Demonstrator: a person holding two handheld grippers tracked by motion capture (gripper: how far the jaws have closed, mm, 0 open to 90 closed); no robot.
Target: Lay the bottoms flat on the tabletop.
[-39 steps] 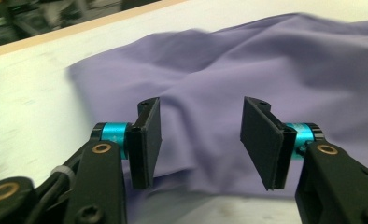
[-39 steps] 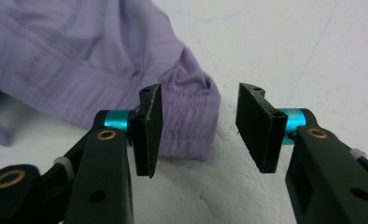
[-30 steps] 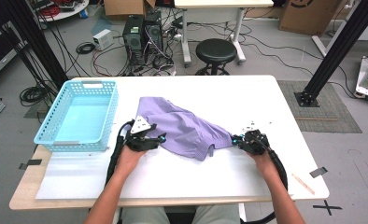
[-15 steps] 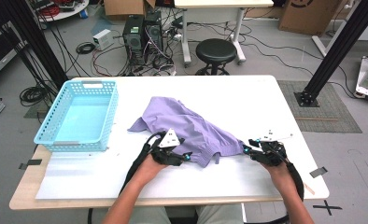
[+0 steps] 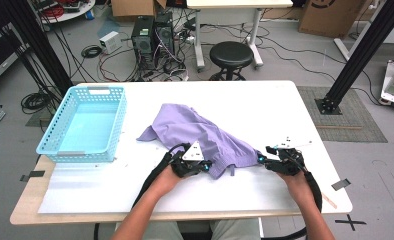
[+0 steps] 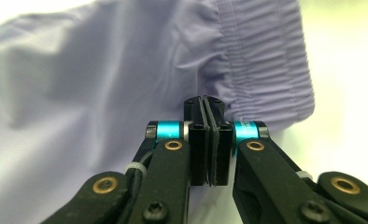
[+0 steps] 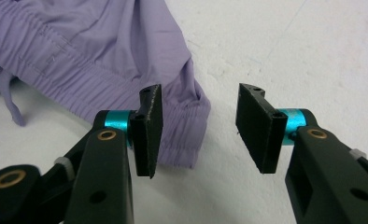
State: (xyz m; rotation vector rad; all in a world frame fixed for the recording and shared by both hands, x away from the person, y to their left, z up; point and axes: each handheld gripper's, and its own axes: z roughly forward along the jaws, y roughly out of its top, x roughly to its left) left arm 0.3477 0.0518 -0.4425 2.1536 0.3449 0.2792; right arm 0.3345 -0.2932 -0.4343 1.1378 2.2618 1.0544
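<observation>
Shorts [image 5: 205, 137] dragged toward desk [image 5: 285, 105] front vs 1 s ago; left hand-held gripper [image 5: 205, 165] pinched shut at waistband, right hand-held gripper [image 5: 263, 160] now wide, empty beside corner—prob. regrasp next.

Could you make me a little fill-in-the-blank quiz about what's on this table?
1. The basket on the table's left is coloured ____.
2. The purple garment lies ____ the basket, on the table.
3. The right gripper has its jaws ____.
4. The left gripper has its jaws ____, right at the garment.

Missing words: blue; outside; open; shut
</observation>
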